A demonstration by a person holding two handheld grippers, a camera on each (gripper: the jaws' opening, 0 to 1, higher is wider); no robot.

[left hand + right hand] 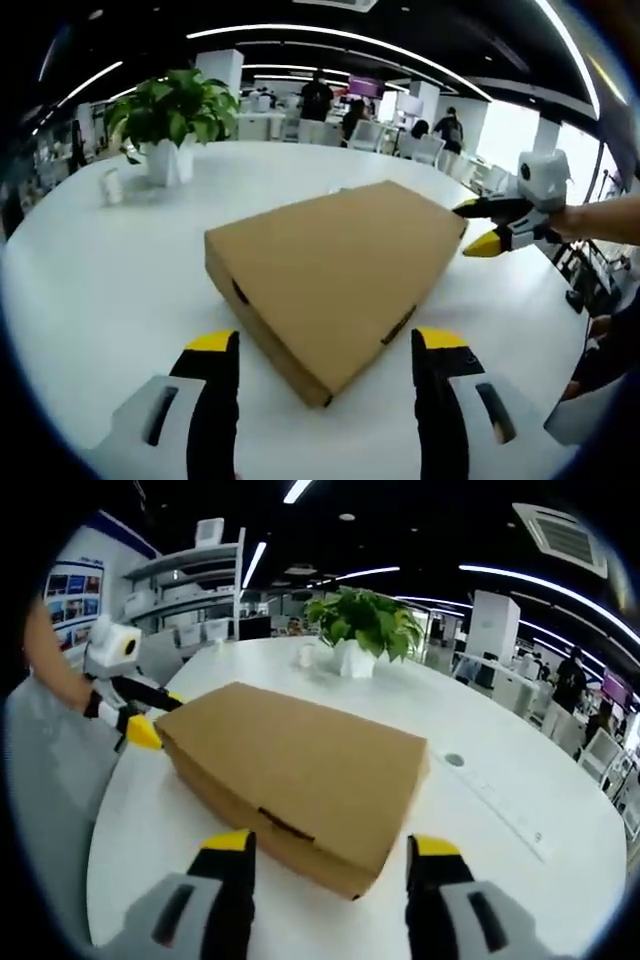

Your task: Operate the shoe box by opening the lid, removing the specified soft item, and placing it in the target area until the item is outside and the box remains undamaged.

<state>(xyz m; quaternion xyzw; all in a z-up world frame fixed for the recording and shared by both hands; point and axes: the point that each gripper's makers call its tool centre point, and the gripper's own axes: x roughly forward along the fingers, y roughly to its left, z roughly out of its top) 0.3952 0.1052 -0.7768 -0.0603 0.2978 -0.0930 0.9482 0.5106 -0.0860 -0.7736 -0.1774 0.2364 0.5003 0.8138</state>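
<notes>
Both tongs spread, poised at opposite corners of the closed shoe box.

The left gripper (327,355) and right gripper (328,855) gape near the shoe box (335,268) lying on the white table (120,290); a potted plant (362,630) stands beyond.

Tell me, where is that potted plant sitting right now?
The potted plant stands on the white table beyond the closed shoe box, next to a small white cup.
</notes>
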